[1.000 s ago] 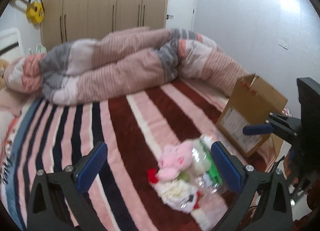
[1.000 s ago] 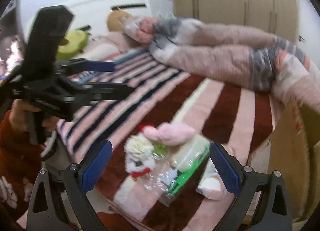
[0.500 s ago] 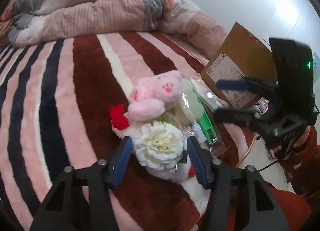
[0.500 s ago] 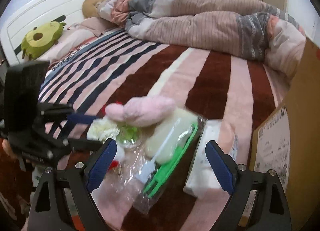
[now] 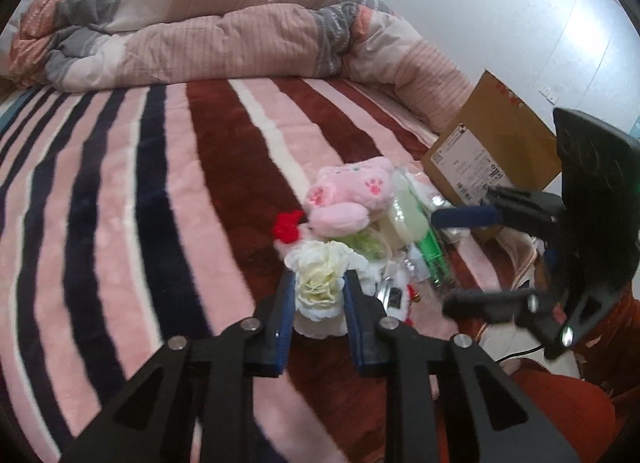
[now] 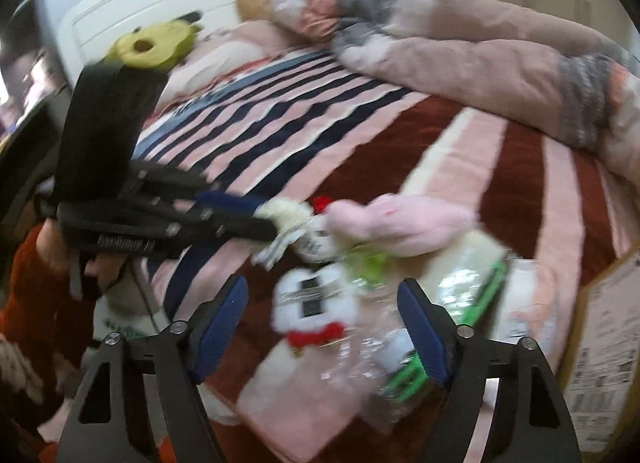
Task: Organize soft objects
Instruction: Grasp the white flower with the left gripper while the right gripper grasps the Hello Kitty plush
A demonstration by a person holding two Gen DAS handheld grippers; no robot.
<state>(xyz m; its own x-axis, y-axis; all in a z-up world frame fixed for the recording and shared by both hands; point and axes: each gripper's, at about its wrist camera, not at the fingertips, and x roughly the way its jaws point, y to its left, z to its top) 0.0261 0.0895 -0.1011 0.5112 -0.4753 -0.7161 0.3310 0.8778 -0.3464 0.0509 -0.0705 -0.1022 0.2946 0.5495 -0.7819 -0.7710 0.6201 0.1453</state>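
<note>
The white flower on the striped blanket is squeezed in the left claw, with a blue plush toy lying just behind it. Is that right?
Not quite: the plush toy is pink, not blue, as the left wrist view shows. The rest holds: the left claw is squeezing the white flower on the striped blanket.

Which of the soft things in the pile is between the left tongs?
The cream-white fabric flower: the left tongs have just closed on it. The pink plush lies farther back, untouched.
</note>
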